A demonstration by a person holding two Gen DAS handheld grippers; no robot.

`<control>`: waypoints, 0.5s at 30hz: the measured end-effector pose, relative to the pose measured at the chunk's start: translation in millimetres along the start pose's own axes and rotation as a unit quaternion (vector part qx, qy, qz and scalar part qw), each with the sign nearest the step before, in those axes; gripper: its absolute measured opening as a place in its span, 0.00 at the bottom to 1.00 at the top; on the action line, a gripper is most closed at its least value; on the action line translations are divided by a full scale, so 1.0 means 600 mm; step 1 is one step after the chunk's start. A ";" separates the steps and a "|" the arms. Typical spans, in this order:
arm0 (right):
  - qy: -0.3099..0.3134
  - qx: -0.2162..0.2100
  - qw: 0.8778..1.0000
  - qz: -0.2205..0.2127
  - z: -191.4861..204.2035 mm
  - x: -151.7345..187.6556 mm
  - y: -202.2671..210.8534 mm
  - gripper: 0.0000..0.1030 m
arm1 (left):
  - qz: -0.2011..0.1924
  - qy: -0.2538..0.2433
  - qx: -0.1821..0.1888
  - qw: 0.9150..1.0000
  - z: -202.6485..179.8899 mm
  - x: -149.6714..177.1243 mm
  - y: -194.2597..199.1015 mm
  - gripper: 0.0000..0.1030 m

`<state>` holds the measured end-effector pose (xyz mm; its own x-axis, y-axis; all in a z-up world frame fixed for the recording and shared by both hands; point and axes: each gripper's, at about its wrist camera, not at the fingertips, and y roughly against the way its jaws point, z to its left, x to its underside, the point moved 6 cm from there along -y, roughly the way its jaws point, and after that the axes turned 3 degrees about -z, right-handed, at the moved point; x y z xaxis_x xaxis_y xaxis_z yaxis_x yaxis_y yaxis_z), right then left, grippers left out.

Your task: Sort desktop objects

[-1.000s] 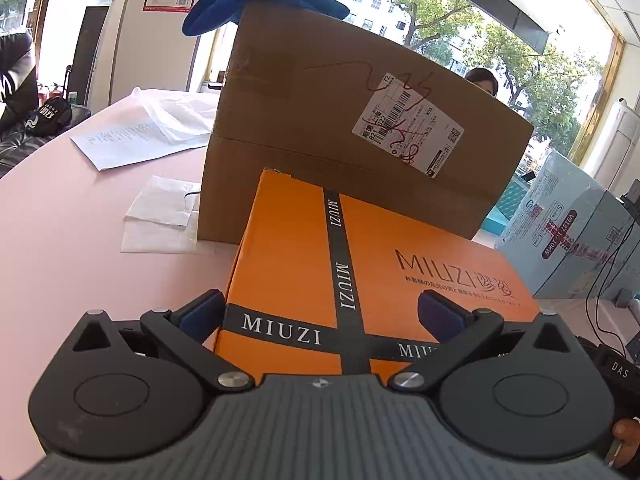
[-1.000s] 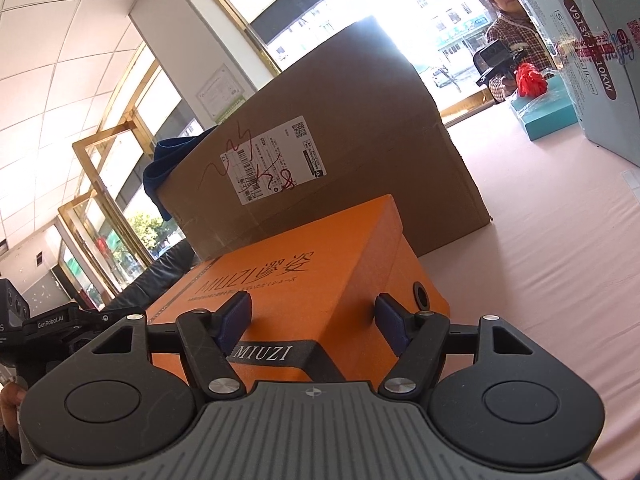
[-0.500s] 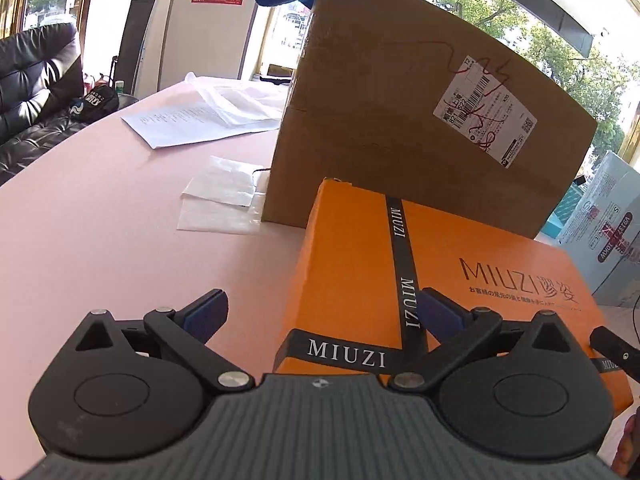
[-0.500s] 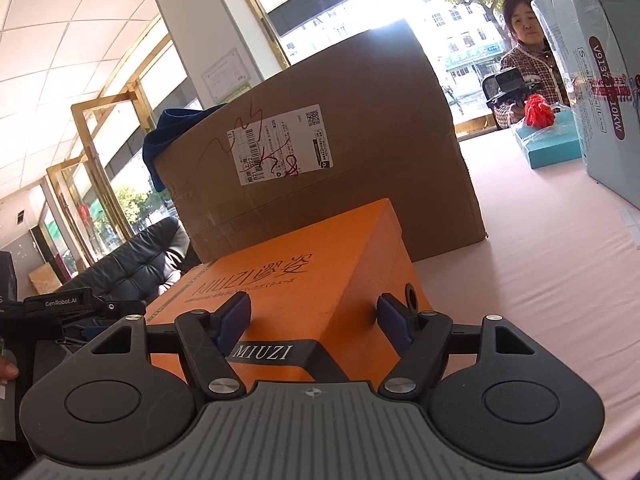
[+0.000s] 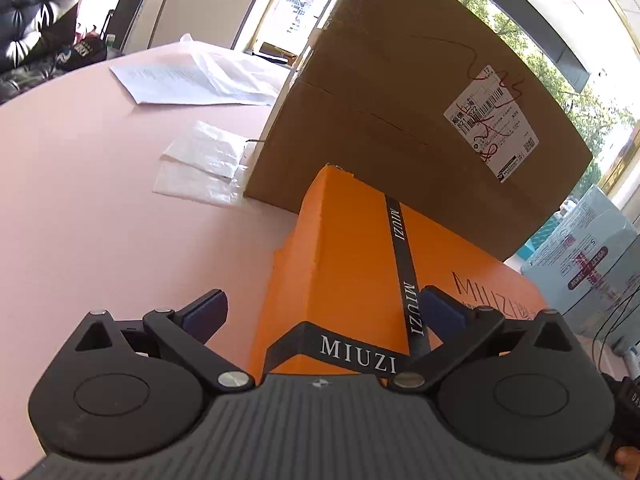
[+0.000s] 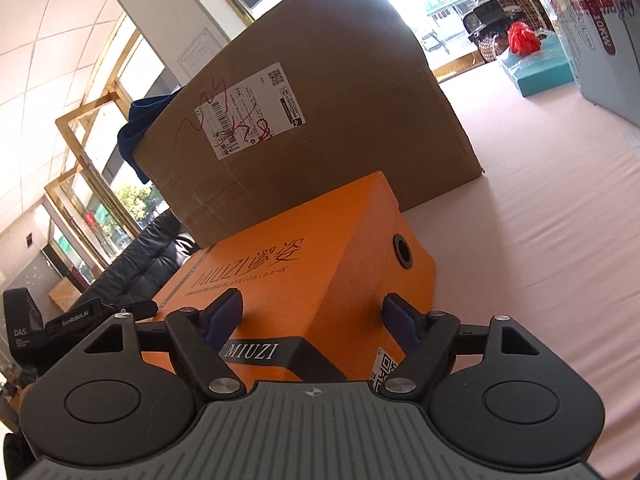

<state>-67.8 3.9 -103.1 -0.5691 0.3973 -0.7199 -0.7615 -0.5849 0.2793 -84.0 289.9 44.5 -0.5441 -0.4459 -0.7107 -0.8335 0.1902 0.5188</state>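
A: The left claw (image 5: pixel 324 312) has slid leftward — it now straddles the orange box's (image 5: pixel 348 264) corner, spread wide.
B: Right claw (image 6: pixel 312 316) too, wide; box sits on the pink worktop (image 5: pixel 100 208) against the cardboard carton (image 5: pixel 400 112).

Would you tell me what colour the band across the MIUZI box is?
Black, with white MIUZI lettering, on the orange MIUZI box. The band shows best in the left wrist view.

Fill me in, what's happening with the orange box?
A person has a gripper at each near corner of the orange box on the pink table. The left gripper and right gripper are both open, fingers straddling the corners, not clamped. The box's far end sits by the cardboard box.
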 end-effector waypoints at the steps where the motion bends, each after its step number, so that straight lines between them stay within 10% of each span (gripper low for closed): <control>1: -0.009 -0.002 1.000 0.004 -0.003 0.000 -0.001 0.77 | 0.006 0.011 0.007 1.000 0.003 0.000 -0.001 1.00; 6: -0.052 -0.011 0.998 0.023 -0.018 -0.001 -0.006 0.81 | 0.057 0.063 0.052 0.995 0.004 0.006 -0.007 1.00; 15: -0.040 -0.014 0.998 0.053 0.002 -0.006 -0.014 0.93 | 0.067 0.017 0.026 0.997 -0.019 0.012 -0.010 1.00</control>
<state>-59.7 8.4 -102.4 -0.6694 0.3871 -0.6340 -0.6879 -0.6453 0.3323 -81.8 275.4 41.9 -0.6482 -0.4423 -0.6199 -0.7579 0.2951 0.5819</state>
